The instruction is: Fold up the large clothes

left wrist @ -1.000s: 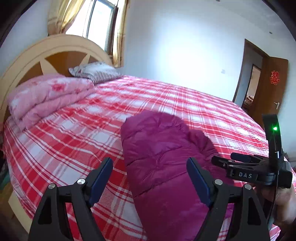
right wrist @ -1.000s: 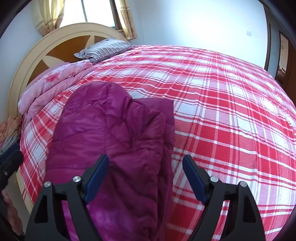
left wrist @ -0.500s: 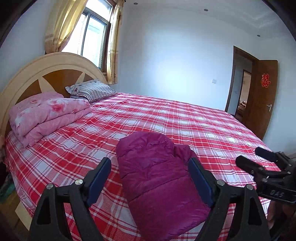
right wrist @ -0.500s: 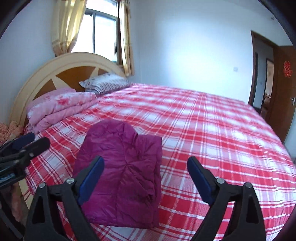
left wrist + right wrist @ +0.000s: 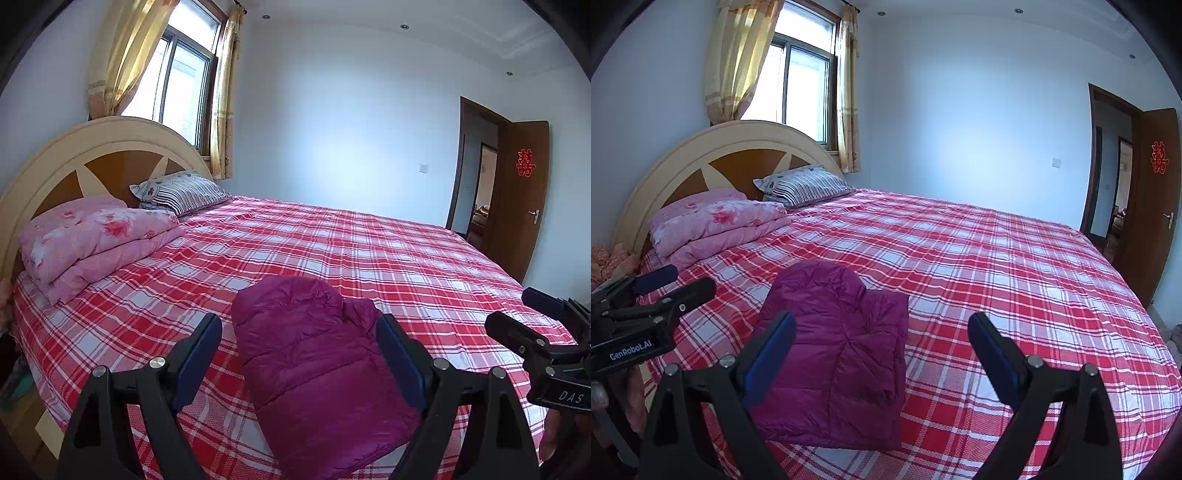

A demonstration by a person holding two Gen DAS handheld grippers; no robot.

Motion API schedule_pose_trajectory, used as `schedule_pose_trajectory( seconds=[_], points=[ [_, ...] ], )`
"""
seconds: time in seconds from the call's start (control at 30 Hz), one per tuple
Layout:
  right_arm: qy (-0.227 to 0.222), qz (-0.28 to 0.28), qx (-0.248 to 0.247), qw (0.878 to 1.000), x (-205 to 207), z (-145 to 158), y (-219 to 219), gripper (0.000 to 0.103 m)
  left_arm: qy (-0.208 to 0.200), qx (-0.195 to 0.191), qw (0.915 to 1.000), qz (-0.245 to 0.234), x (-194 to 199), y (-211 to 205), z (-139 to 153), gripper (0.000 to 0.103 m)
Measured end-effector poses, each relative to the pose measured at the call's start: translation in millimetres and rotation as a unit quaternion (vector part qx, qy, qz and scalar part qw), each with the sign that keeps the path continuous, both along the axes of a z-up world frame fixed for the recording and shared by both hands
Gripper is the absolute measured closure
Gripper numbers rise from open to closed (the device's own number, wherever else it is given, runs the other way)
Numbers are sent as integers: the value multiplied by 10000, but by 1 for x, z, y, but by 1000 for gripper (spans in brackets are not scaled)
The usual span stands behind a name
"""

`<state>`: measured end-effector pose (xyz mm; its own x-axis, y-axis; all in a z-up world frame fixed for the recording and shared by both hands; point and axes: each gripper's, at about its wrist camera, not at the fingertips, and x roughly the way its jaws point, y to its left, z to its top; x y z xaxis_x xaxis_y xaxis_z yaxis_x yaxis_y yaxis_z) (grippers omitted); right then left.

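Plaid bedsheet (image 5: 369, 258) under folded quilted magenta jacket (image 5: 314, 354).

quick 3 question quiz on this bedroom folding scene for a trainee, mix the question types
1. True or false: the left tongs are clamped on the purple jacket.
2. Which item lies nearest the headboard? A) the purple jacket B) the pink quilt C) the right tongs
3. Fill in: the jacket lies folded on the red plaid ____.

Key:
1. False. Both tongs are open and hold nothing; the jacket lies free on the bed.
2. B. The folded quilt sits beside the striped pillow.
3. Bedsheet.
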<state>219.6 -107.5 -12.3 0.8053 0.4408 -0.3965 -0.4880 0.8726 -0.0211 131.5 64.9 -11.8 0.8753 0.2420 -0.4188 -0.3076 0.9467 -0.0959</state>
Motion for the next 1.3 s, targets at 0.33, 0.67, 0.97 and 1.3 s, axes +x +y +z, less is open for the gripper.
schedule_pose_trajectory(
  seconds=[0.33,0.67,0.97,1.3],
  points=[
    [-204,16,36,9998,-8,6,-5,2,-3,42,10000,3,0,-1,1,17],
    [-254,6,50,9997,-8,8,-8,0,42,21,10000,3,0,0,-1,17],
    [-421,77,51,9991,-14,14,-8,0,122,5,9999,-36,2,1,-2,17],
    [-468,132,42,9988,-19,15,-6,0,158,87,9998,-46,3,-3,-2,17]
  ],
)
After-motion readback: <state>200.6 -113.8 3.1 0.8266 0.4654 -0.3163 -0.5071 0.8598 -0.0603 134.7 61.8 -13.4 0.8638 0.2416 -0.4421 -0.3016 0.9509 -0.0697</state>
